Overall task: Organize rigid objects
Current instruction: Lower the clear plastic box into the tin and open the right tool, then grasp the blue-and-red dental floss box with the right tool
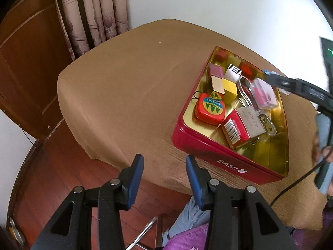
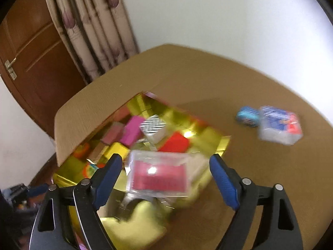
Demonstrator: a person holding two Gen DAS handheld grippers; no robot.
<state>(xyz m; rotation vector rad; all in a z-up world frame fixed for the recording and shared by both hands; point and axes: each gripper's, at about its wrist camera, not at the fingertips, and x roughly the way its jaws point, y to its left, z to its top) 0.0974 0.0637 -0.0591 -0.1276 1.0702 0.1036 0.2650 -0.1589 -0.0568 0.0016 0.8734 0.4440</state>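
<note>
A red tin (image 1: 210,148) with a gold inside sits on the brown table. It holds a red tape measure (image 1: 210,108), a yellow block (image 1: 229,90), a padlock (image 1: 249,123), a clear box with a pink card (image 1: 264,93) and other small items. My left gripper (image 1: 164,166) is open and empty above the table's near edge, left of the tin. My right gripper (image 2: 165,168) is open just above the clear pink box (image 2: 160,177) lying in the tin (image 2: 220,143); the view is blurred. It shows over the tin's far right corner in the left wrist view (image 1: 270,77).
On the table right of the tin lie a clear box with blue and red contents (image 2: 278,127) and a small blue item (image 2: 247,115). A curtain (image 1: 93,14) and a wooden door (image 1: 25,62) stand behind. The table edge (image 1: 87,141) drops to a wood floor.
</note>
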